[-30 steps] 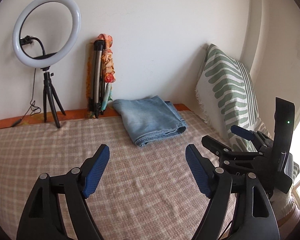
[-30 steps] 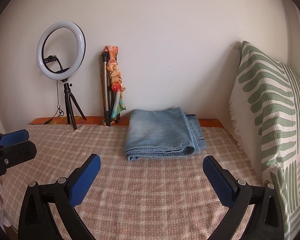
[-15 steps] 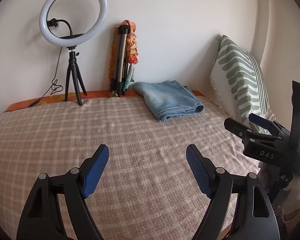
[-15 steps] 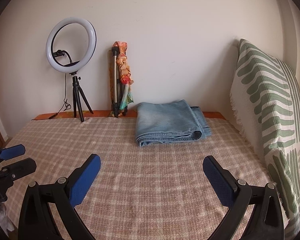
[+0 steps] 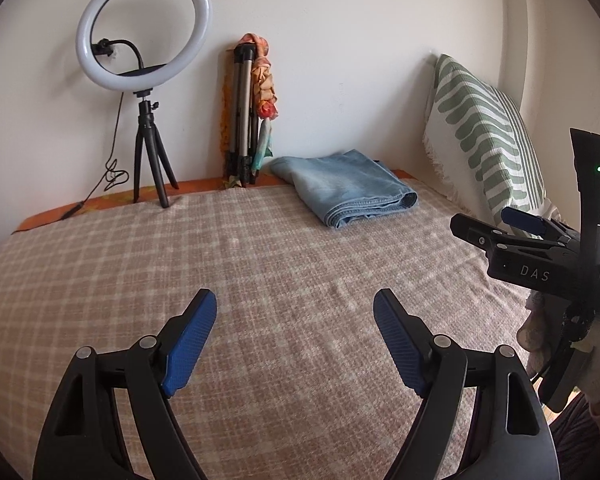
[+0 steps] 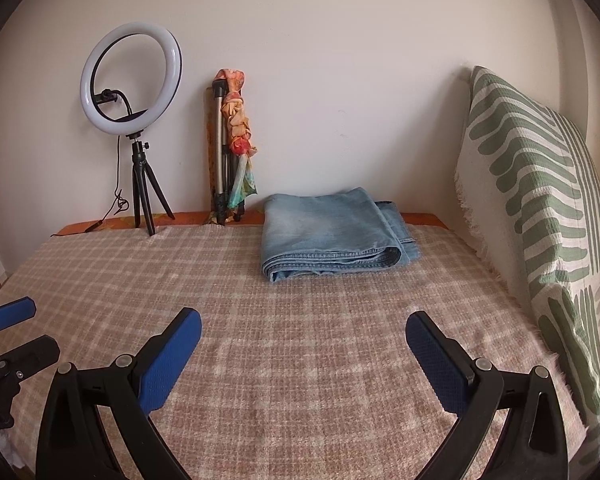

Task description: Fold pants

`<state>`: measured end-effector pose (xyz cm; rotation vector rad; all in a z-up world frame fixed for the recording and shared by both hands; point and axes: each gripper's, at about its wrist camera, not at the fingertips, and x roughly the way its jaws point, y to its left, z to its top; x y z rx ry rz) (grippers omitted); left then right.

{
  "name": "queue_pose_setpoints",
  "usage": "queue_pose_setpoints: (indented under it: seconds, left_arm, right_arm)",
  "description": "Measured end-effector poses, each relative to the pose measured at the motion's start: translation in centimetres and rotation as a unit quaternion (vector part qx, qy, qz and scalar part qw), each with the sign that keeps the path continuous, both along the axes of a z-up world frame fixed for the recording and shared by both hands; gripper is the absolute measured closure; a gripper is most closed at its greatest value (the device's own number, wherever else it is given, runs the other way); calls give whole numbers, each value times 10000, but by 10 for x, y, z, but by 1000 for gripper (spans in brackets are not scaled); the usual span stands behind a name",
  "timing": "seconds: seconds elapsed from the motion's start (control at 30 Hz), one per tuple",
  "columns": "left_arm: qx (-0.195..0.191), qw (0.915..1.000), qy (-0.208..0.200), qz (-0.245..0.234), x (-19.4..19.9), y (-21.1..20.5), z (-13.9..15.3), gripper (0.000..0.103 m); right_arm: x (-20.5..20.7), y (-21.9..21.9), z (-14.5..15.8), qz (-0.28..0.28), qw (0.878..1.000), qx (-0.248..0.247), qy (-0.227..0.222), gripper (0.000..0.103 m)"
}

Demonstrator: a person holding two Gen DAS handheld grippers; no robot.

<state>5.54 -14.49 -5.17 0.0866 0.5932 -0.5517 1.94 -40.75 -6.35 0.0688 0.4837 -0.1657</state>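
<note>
The light blue denim pants (image 5: 347, 186) lie folded in a compact stack at the far side of the checked bed cover (image 5: 260, 272), near the wall; they also show in the right wrist view (image 6: 331, 232). My left gripper (image 5: 295, 328) is open and empty, well back from the pants above the cover. My right gripper (image 6: 303, 344) is open and empty, also well short of the pants. The right gripper shows at the right edge of the left wrist view (image 5: 499, 228), and the left gripper at the left edge of the right wrist view (image 6: 16, 332).
A ring light on a small tripod (image 5: 148, 92) stands at the back left. A folded tripod with a colourful cloth (image 5: 252, 116) leans on the wall beside the pants. A green-striped pillow (image 6: 539, 208) stands along the right side.
Both grippers have pulled back and risen away from the folded pants, which look smaller and farther now. Both stay open. The pants have not moved.
</note>
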Motion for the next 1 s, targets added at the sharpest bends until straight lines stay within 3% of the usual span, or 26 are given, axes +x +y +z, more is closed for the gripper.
queue_pose_setpoints:
  seconds: [0.47,1.0]
  left_arm:
    - [108,9990,-308,316,-2,2,9,17]
    - [88,9994,-250,220,-3,-3,11,17]
  right_arm:
    - [0,5,-1,24,10000,34,-18,0]
    - [-1,8,0,35,10000,29,-50,0]
